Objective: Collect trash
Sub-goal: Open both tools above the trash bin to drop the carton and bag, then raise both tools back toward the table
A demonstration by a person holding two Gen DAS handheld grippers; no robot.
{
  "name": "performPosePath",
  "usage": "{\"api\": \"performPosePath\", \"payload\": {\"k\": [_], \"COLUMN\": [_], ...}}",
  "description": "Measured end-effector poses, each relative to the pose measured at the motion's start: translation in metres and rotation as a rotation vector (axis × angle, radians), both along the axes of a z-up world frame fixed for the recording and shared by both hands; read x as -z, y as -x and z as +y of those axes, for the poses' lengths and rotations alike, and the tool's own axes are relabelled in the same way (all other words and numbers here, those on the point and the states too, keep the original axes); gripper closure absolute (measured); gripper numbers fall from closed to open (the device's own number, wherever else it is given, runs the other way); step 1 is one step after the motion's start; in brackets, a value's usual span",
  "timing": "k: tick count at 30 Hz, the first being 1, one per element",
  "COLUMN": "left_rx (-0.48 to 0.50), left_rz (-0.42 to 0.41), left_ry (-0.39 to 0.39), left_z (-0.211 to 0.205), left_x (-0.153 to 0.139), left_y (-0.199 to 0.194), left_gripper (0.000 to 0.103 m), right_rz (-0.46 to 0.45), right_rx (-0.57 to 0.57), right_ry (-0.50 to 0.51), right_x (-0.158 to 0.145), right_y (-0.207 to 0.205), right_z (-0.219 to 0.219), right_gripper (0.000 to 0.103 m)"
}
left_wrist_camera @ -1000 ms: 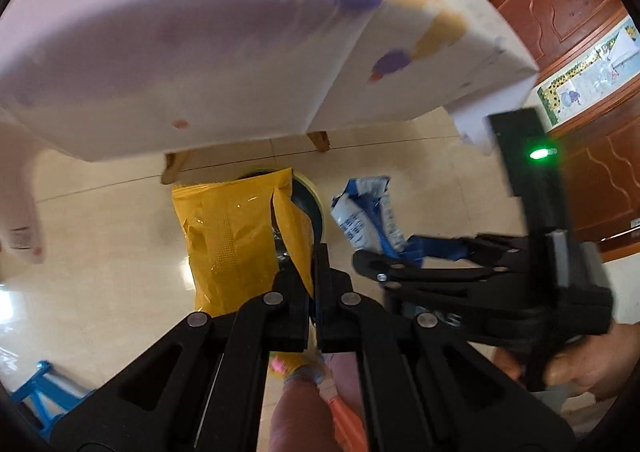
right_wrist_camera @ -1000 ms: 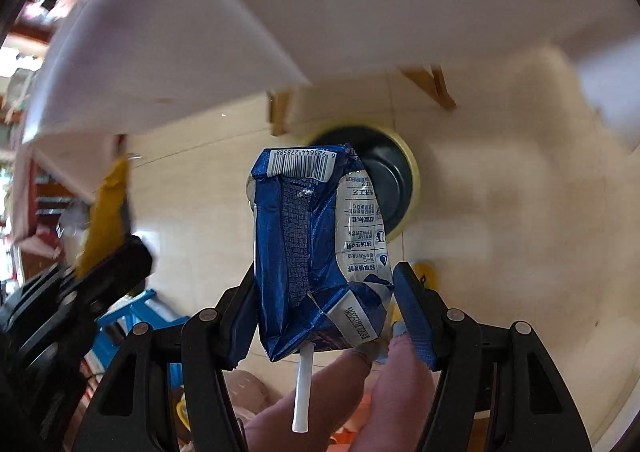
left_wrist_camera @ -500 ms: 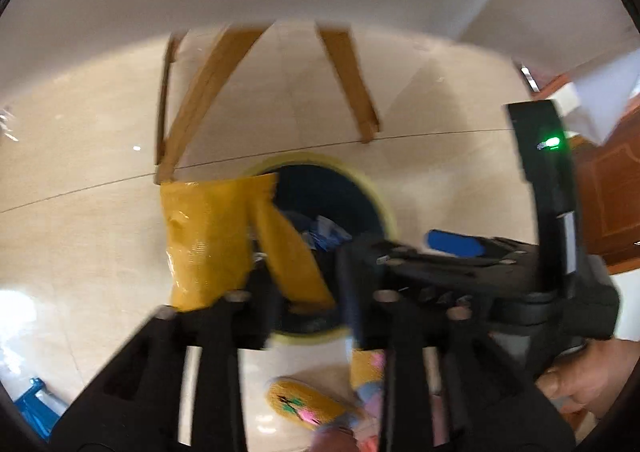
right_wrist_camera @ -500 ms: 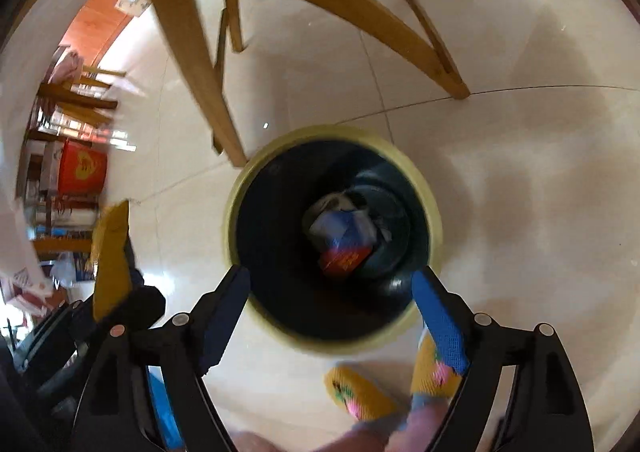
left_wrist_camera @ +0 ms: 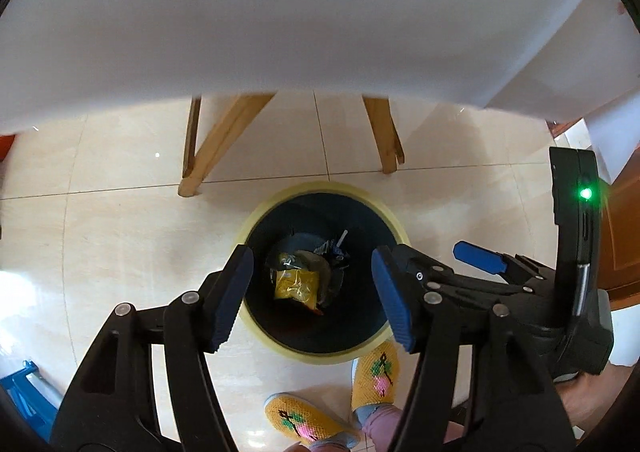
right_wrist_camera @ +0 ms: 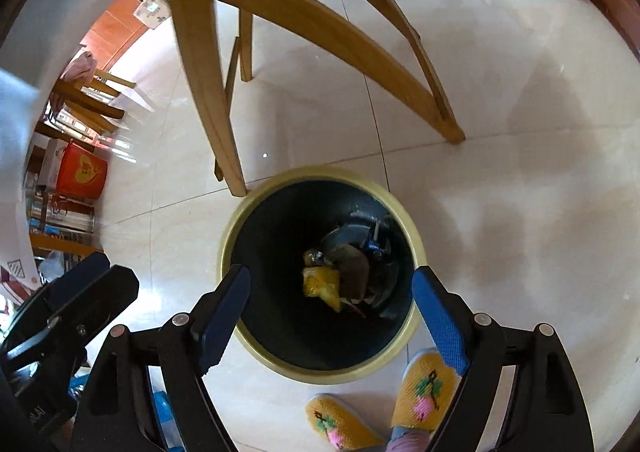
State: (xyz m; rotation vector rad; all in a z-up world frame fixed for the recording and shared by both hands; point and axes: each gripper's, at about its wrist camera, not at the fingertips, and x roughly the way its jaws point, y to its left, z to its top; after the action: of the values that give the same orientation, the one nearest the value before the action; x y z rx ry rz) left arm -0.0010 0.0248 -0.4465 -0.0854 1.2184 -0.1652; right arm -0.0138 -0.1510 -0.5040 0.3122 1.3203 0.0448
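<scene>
Both claws hang over the round dark bin with a pale yellow rim [left_wrist_camera: 256, 220], which stands on the cream tiled floor [left_wrist_camera: 100, 228] just in front of the wooden bench legs [left_wrist_camera: 208, 148]. The left claw [left_wrist_camera: 312, 292] is spread wide with nothing between its blue pads, and the right claw [right_wrist_camera: 332, 316] is spread just as wide and equally bare.

The trash lies straight below and slightly ahead of both claws, at the bottom of the bin. One crumpled yellow plastic wrapper [left_wrist_camera: 297, 284] is plain to see there; to its far right sits one blue-and-white crushed carton with a white straw [left_wrist_camera: 334, 248] poking up toward the far side. Some darker scraps lie around them, too murky to count. In the right wrist view the same yellow wrapper [right_wrist_camera: 320, 286] rests near the middle of the bin floor with the blue carton [right_wrist_camera: 376, 244] beyond it to the right.

Neither claw is clearly nearer the bin; both frame its mouth almost evenly. The right claw also shows in the left wrist view, close by on the right, so the two tools are nearly side by side.

Judging by the bare claws and the full bin, this drop looks done. Any further trash must lie away from here, probably up on the bench under the white cloth [left_wrist_camera: 280, 20], so the next move would mean lifting away from the bin.

Two yellow embroidered slippers [right_wrist_camera: 344, 424] stand on the near side of the bin, one touching its rim in view.
</scene>
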Motion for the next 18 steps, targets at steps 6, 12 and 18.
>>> {"api": "performPosePath", "payload": {"k": [6,12,18], "left_rx": [0.004,0.014,0.057], "left_rz": [-0.007,-0.018,-0.079], "left_ry": [-0.018,-0.013,-0.026], "left_z": [-0.004,-0.008,-0.016], "left_x": [-0.030,-0.085,-0.165], "left_y": [0.013,0.030,0.042], "left_gripper": [0.043,0.030,0.027], "right_rz": [-0.021,-0.018,-0.056], "right_rx": [-0.021,-0.028,-0.056], "right_ry": [0.009,0.001,-0.004], "right_x": [-0.034,-0.083,-0.165], "right_y": [0.011,0.027,0.040], "right_z": [0.002,0.002,0.003], "right_gripper": [0.018,0.018,0.018]}}
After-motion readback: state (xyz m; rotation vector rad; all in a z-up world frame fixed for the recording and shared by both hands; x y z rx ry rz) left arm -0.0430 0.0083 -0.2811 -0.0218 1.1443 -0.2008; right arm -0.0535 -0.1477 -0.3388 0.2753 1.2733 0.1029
